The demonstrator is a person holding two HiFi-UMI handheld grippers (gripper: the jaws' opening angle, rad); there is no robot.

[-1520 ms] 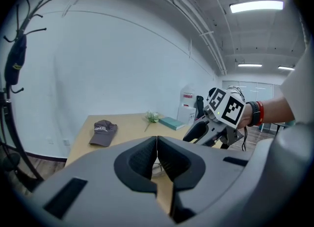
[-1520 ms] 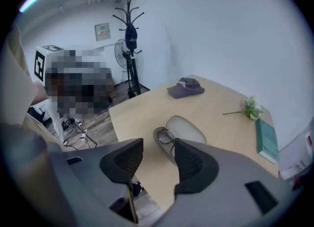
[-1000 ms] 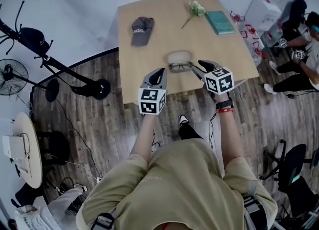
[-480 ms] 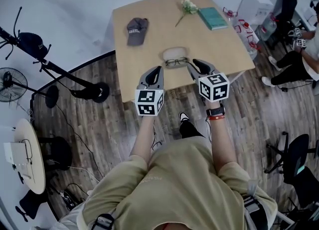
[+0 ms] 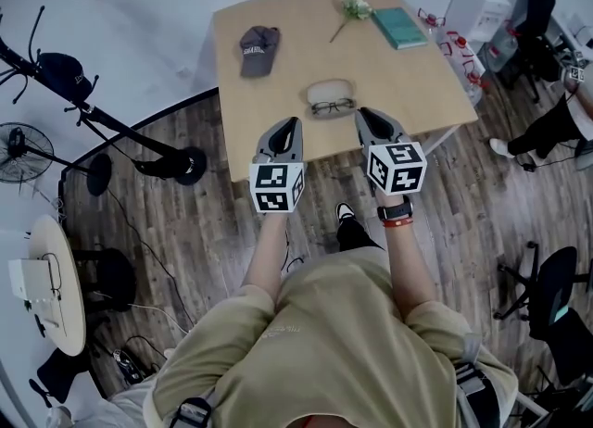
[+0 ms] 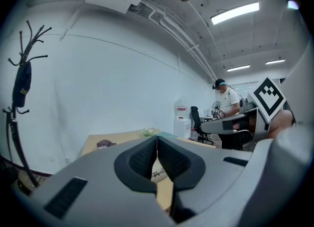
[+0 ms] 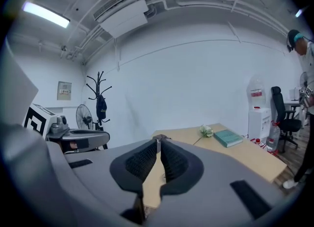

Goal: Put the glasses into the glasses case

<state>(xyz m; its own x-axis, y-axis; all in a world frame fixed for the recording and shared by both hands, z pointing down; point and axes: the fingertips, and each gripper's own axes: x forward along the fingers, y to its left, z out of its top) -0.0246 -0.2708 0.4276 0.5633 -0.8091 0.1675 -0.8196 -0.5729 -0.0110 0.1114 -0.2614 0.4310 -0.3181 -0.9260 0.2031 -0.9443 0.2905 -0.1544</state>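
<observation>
The black-framed glasses [image 5: 332, 107] lie on the wooden table [image 5: 417, 93] just in front of the beige glasses case [image 5: 331, 89]. My left gripper [image 5: 295, 121] hovers at the table's near edge, left of the glasses, jaws shut and empty. In the left gripper view the glasses [image 6: 158, 172] show low between the pads, beyond the left gripper [image 6: 156, 138]. My right gripper [image 5: 359, 112] is just right of the glasses. Its jaws have just been closing and now stand shut with nothing between them, as on the right gripper [image 7: 158, 141].
A dark cap [image 5: 258, 49] lies at the table's far left, a white flower [image 5: 352, 7] and a teal book [image 5: 400, 27] at the far right. Water bottles [image 5: 482, 0], office chairs and a person stand right of the table. A coat stand and a fan are on the left.
Both grippers have drawn back a little from the glasses toward the table's near edge and risen. The right gripper's jaws have come together, with nothing in them.
</observation>
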